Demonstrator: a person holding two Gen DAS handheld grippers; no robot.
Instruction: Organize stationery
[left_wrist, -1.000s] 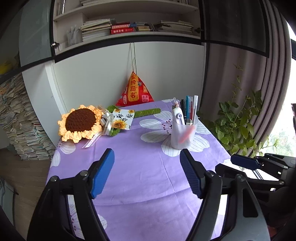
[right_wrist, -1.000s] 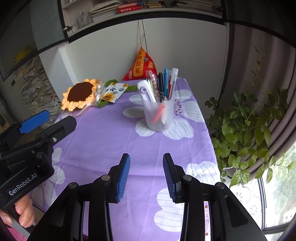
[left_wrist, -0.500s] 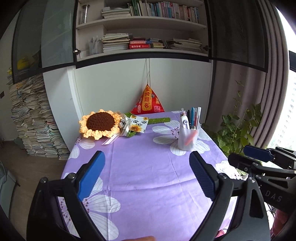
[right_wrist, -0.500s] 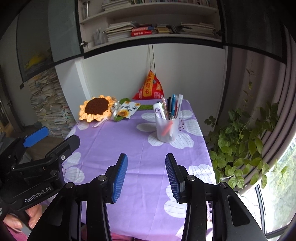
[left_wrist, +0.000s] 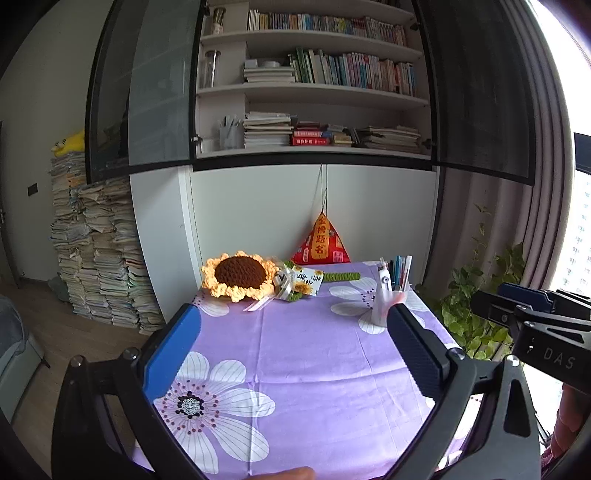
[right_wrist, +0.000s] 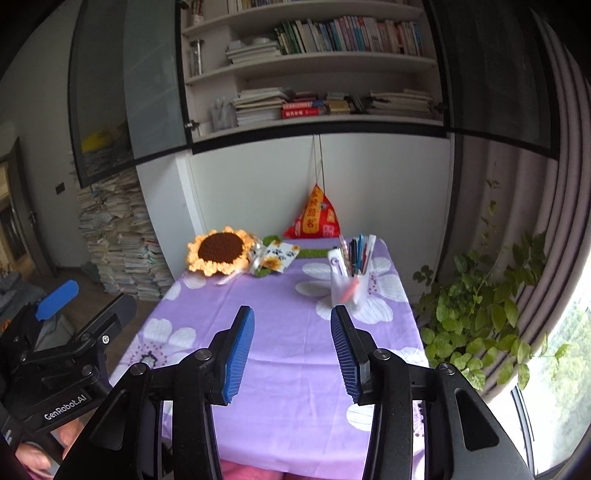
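Observation:
A translucent white pen cup (left_wrist: 386, 306) (right_wrist: 349, 291) stands at the far right of the purple flowered tablecloth (left_wrist: 314, 369) (right_wrist: 288, 332). It holds several pens and a white correction-tape dispenser (right_wrist: 337, 261). My left gripper (left_wrist: 291, 347) is open and empty, held high over the near edge of the table. My right gripper (right_wrist: 291, 343) is open and empty, also back from the table. The left gripper's body shows at the left of the right wrist view (right_wrist: 66, 350). The right gripper's body shows at the right of the left wrist view (left_wrist: 535, 325).
A crocheted sunflower (left_wrist: 240, 275) (right_wrist: 219, 251) with a tag lies at the back left. A red triangular pouch (left_wrist: 320, 240) (right_wrist: 314, 218) hangs against the wall cabinet. A leafy plant (right_wrist: 480, 314) stands right of the table. Paper stacks (left_wrist: 96, 251) stand left.
Both grippers have pulled back and up from the table, so the pen cup looks smaller and farther. The jaws stay open and empty.

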